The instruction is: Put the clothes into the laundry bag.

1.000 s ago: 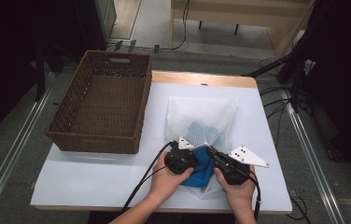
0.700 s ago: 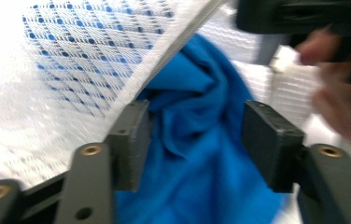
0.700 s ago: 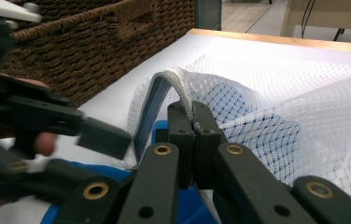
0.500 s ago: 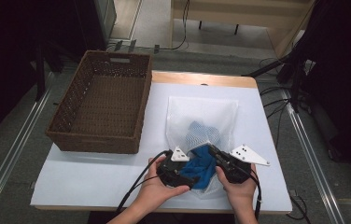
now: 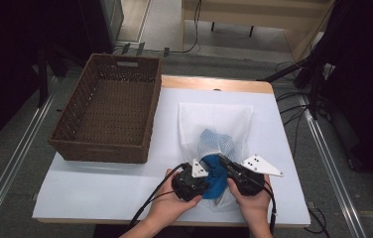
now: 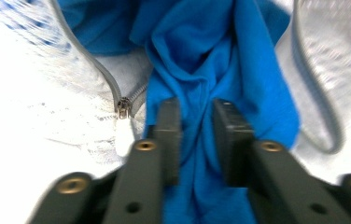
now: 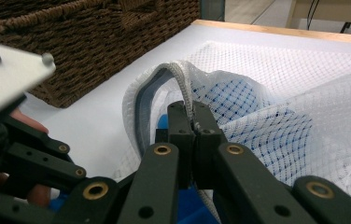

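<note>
Left gripper clamped on blue cloth

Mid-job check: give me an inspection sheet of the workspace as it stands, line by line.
Surface: white table top, wooden far edge.
Job's things: white mesh laundry bag lying flat, mouth toward the person; blue cloth partly inside, partly out of the zipped opening.
Clutter: empty brown wicker basket at left.
Grippers: left gripper, jaws just closing, pinches a fold of the blue cloth; right gripper shut on the bag's rim, holding it lifted.
Cables: left gripper cable trails off the near edge; floor cables at right.
Surroundings: grey floor, metal rails, wooden furniture behind.
</note>
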Motion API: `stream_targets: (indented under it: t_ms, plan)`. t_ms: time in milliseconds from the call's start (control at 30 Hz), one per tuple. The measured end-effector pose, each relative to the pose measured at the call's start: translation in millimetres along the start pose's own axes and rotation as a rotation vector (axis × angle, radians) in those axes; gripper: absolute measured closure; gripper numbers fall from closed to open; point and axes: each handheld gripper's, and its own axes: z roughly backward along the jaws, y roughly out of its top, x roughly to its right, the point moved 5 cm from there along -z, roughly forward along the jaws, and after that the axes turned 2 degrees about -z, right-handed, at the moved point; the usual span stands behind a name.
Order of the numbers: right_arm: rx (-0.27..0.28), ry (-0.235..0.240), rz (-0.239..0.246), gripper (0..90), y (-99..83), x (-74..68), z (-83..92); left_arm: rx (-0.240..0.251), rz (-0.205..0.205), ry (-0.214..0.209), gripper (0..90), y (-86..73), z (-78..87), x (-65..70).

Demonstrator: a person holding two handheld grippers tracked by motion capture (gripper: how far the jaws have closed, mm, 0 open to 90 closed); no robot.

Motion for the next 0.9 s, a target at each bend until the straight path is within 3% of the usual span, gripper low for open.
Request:
stream_targets:
  t_ms: [67, 267, 367, 467, 500, 533, 567, 633, 733, 833, 900]
  plan:
    - [0.001, 0.000, 0.006, 90.0, 0.4, -0.8, 0.4, 0.037, 0.017, -0.013, 84.9, 4.0, 4.2, 2.5]
    - [0.004, 0.002, 0.006, 90.0, 1.0, -1.5, 0.5, 0.131, 0.015, -0.036, 87.3, 20.5, 13.3, 10.7]
    - [0.007, 0.001, -0.001, 90.0, 2.2, -1.6, 2.2, 0.150, 0.044, -0.042, 87.3, 25.3, 11.0, 6.5]
    - [0.015, 0.000, 0.000, 90.0, 3.2, -1.3, 3.8, 0.136, 0.065, -0.028, 86.8, 24.1, 1.8, 0.5]
    - [0.014, 0.001, 0.000, 90.0, 3.1, -1.2, 4.1, 0.109, 0.072, -0.019, 84.9, 22.2, -3.4, -0.9]
    - [0.015, 0.000, 0.002, 90.0, 3.0, -1.0, 4.1, 0.084, 0.078, -0.024, 75.4, 20.4, -9.5, -1.1]
    - [0.012, -0.001, 0.003, 90.0, 2.7, -0.8, 4.1, 0.056, 0.074, -0.018, 58.9, 18.4, -14.2, -0.3]
    - [0.011, 0.001, 0.001, 90.0, 2.3, -0.9, 4.0, 0.046, 0.051, 0.009, 41.8, 15.8, -16.9, 3.6]
    - [0.009, 0.000, 0.001, 90.0, 1.6, -0.3, 3.3, 0.051, 0.045, 0.014, 25.4, 16.4, -19.2, 7.4]
    - [0.006, 0.000, -0.004, 90.0, 1.2, -0.8, 2.6, 0.009, 0.029, 0.014, 24.0, 13.8, -24.7, 7.5]
    - [0.005, 0.003, 0.000, 90.0, 1.0, -1.9, 2.4, 0.002, 0.001, 0.037, 33.7, 12.9, -25.6, 8.9]
